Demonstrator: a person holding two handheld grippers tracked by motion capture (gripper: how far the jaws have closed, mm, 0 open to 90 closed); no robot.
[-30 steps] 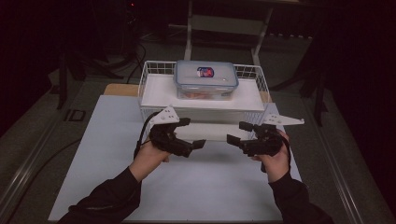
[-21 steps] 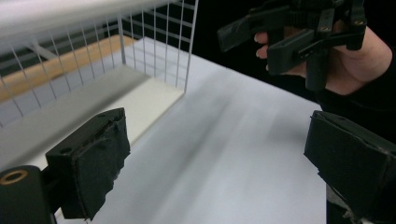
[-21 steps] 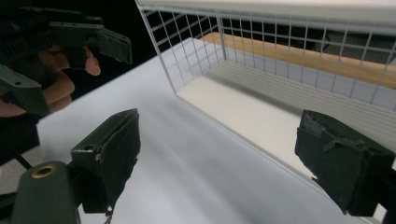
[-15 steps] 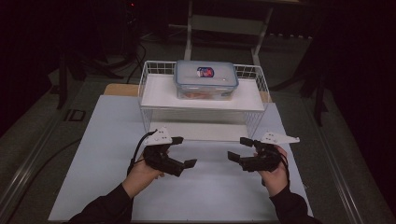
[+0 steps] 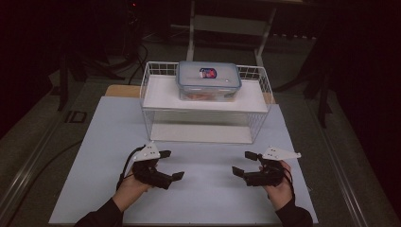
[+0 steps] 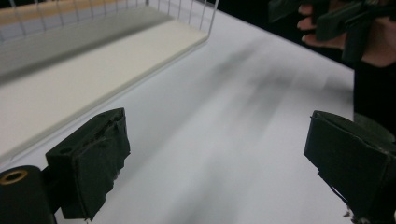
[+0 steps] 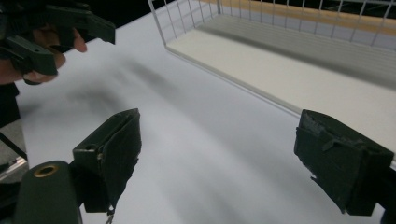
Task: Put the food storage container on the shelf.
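On the rack's (image 5: 203, 100) top shelf sits the lidded box (image 5: 208, 79), well apart from both tongs, left (image 5: 170, 165) and right (image 5: 242, 163), gaping wide and empty low over the surface (image 5: 208, 189); best approach level, one per end.

A clear lidded food container (image 5: 208, 79) is seen up on the wire rack (image 5: 147, 118), lid shut, a small red-and-blue label (image 5: 207, 73) carried on top. Something reddish is perhaps held inside; that can't be made out. The table is covered by a white sheet (image 5: 108, 137), with a strip of wooden board (image 5: 122, 91) left showing at its far edge. Beyond, in the dark, a grey metal frame (image 5: 191, 28) and black cables (image 5: 137, 45) are picked out.
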